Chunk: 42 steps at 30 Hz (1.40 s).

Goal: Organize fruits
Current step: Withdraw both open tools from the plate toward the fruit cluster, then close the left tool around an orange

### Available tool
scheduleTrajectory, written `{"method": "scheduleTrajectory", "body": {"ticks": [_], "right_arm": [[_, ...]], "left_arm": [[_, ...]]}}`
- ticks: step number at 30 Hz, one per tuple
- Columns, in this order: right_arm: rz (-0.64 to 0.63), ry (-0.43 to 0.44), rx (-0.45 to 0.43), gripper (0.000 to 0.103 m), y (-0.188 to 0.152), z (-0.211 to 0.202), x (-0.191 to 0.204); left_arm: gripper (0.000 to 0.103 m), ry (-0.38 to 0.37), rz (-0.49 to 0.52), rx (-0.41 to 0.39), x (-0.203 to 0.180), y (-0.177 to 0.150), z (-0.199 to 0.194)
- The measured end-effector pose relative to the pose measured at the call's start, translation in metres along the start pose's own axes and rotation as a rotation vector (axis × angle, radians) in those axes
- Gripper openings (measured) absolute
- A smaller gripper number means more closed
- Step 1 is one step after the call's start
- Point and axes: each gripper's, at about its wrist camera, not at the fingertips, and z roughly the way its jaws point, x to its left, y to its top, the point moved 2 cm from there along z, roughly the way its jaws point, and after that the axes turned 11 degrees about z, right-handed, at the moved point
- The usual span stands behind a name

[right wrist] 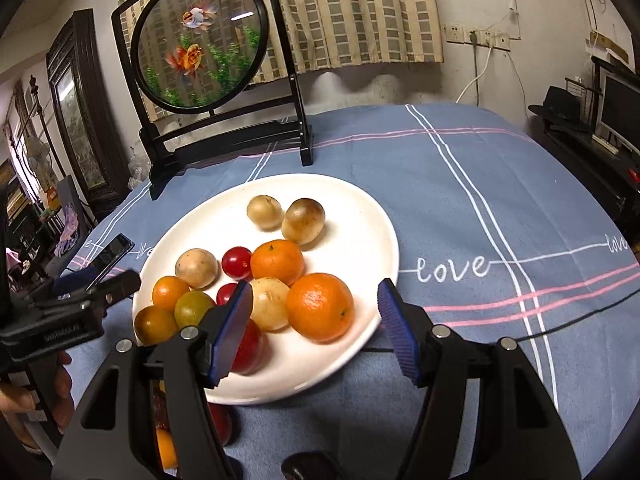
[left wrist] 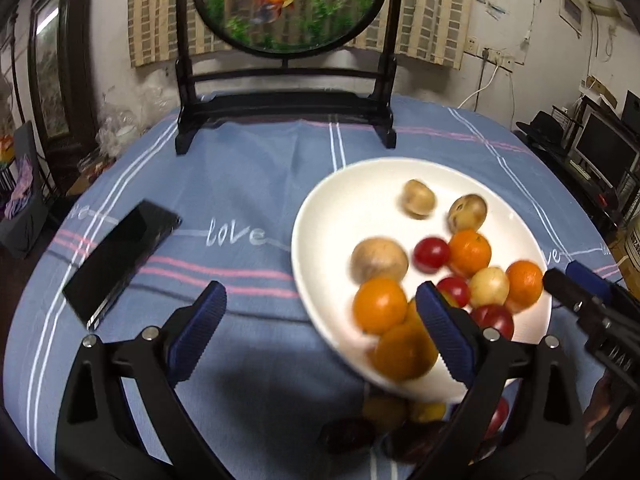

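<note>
A white plate (right wrist: 360,216) on the blue tablecloth holds several fruits: oranges (right wrist: 320,306), red tomatoes (right wrist: 237,263) and pale brown round fruits (right wrist: 303,220). The plate also shows in the left wrist view (left wrist: 352,192), blurred. My right gripper (right wrist: 314,308) is open, its jaws standing over the plate's near edge around a big orange. My left gripper (left wrist: 320,316) is open and empty, left of the plate, its right finger (left wrist: 444,328) over the plate's rim. More fruits (left wrist: 384,412) lie on the cloth below the plate's near edge, partly hidden.
A black phone (left wrist: 120,264) lies on the cloth at the left. A round goldfish screen on a black stand (left wrist: 288,4) stands at the table's back. A thin black cable (right wrist: 560,328) crosses the cloth on the right.
</note>
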Motion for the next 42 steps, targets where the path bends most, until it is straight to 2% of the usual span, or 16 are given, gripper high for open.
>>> {"method": "scheduleTrajectory", "body": {"ticks": [5, 9, 15, 27, 33, 42], "right_arm": [[0.024, 0.020, 0.030, 0.065, -0.011, -0.008, -0.005], [0.008, -0.003, 0.030, 0.065, -0.024, -0.019, -0.007], [-0.147, -0.050, -0.011, 0.065, -0.055, -0.039, 0.000], [-0.049, -0.034, -0.001, 0.065, -0.065, -0.068, -0.019], [-0.057, -0.068, 0.099, 0.065, -0.082, -0.066, -0.022], [-0.013, -0.056, 0.189, 0.065, -0.094, -0.063, -0.031]], "left_arm": [[0.097, 0.006, -0.031, 0.030, 0.008, -0.022, -0.008], [0.097, 0.008, -0.060, 0.043, 0.013, -0.038, -0.017], [0.097, 0.009, -0.070, 0.051, 0.016, -0.059, -0.032], [0.097, 0.000, 0.003, 0.080, -0.009, -0.095, -0.058], [0.097, -0.019, 0.030, 0.092, -0.023, -0.105, -0.066], [0.097, -0.064, 0.135, 0.097, -0.055, -0.108, -0.071]]}}
